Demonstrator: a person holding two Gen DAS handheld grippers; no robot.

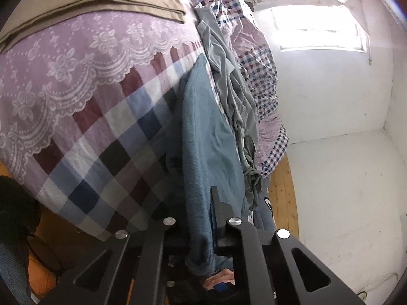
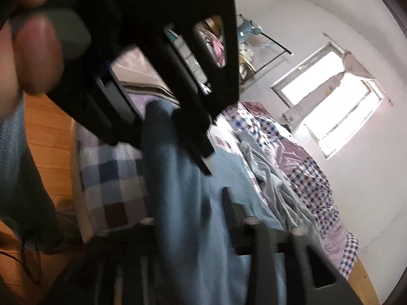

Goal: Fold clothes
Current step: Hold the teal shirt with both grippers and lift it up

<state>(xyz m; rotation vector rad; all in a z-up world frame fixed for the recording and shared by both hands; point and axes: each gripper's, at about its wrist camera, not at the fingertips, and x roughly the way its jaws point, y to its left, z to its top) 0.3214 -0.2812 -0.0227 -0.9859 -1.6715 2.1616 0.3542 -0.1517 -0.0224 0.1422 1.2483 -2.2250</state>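
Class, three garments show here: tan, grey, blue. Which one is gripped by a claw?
The blue fleecy garment: it runs between the fingers of the left claw. The grey one lies crumpled on the bed; the tan one lies folded flat.

No writing, label, brand, number or sign can be read in either wrist view. The quilt [image 1: 84,106] carries only a woven lace-and-flower pattern and coloured checks, with no lettering among them. The blue garment [image 1: 206,137] shows plain fabric with no tag or print visible. The right wrist view is blurred, and nothing on its surfaces resolves into characters.
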